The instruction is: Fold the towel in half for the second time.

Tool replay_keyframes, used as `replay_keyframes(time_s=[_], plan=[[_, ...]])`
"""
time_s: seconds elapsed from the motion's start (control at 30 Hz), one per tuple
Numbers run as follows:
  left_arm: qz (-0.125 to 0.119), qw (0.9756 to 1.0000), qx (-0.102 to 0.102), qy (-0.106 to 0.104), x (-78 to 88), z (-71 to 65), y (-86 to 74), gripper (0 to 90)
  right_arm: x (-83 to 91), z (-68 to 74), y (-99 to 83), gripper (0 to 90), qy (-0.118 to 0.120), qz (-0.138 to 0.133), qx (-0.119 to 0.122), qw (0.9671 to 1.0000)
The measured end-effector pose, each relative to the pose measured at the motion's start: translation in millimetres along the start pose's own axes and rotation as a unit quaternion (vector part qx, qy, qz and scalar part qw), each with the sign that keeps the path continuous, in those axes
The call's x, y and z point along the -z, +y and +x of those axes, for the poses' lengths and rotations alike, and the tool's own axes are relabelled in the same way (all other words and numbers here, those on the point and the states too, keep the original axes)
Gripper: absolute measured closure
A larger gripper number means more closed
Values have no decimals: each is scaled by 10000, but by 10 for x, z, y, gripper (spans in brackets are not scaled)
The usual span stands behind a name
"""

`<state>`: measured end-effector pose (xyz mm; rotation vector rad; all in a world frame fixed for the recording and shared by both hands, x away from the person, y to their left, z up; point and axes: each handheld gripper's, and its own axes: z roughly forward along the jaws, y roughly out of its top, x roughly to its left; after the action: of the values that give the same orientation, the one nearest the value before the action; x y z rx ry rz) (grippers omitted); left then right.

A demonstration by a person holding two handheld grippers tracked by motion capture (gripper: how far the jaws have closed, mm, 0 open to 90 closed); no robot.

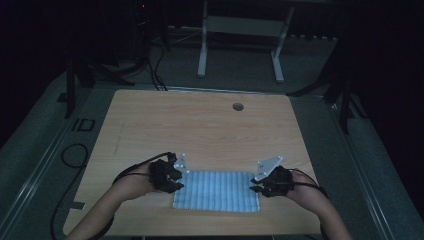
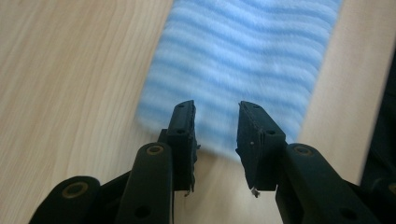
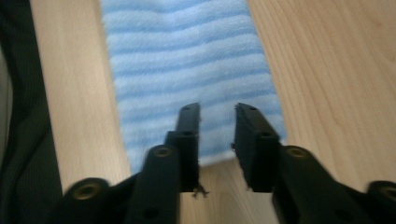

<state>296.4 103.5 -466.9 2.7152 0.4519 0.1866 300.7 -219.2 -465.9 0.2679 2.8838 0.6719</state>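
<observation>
From where I stand, the near edge of the table is where everything happens. Two forearms come in from six o'clock, one hand at each short end of a blue-and-white striped cloth lying flat on the wood, close to the near edge and a little toward four o'clock of the table's middle.

The left gripper sits at the cloth's nine o'clock end, the right gripper at its three o'clock end. The cloth's long axis runs nine to three, straight from one gripper to the other, so each is about equally near its own end.

In the left gripper view, the black jaws stand a narrow gap apart over the cloth's short edge, which lies under the tips; the cloth stretches away toward twelve o'clock. I see no fabric pinched between them. The right gripper view shows the same thing mirrored: jaws parted a little, the cloth running away toward twelve, its near edge beneath the tips, nothing clamped.

My guess is that any next grasp depends on each gripper meeting its edge squarely, both ends together.

Farther off, a round hole marks the tabletop near twelve o'clock, and beyond it a pale desk frame stands in the dark.
</observation>
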Motion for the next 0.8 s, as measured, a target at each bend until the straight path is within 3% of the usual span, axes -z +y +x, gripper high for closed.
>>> replay_keyframes(time_s=[0.07, 0.17, 0.3, 0.4, 0.8], plan=[[17, 10000, 57, -46, -151, 6, 31, 675, -135, -1, -7, 837, -72, 161, -14, 9998], [143, 9997, 135, -108, -358, 54, 18, 646, -336, -54, -58, 855, 17, 275, -141, 9995], [205, 9991, 323, -206, -516, 147, -30, 650, -552, -140, -132, 867, 62, 360, -248, 9990], [167, 9988, 402, -241, -541, 211, -32, 657, -577, -225, -132, 868, 97, 277, -365, 9989], [247, 9972, 706, -17, -620, 629, 64, 657, -723, -745, 1, 867, 100, 272, -751, 9968]])
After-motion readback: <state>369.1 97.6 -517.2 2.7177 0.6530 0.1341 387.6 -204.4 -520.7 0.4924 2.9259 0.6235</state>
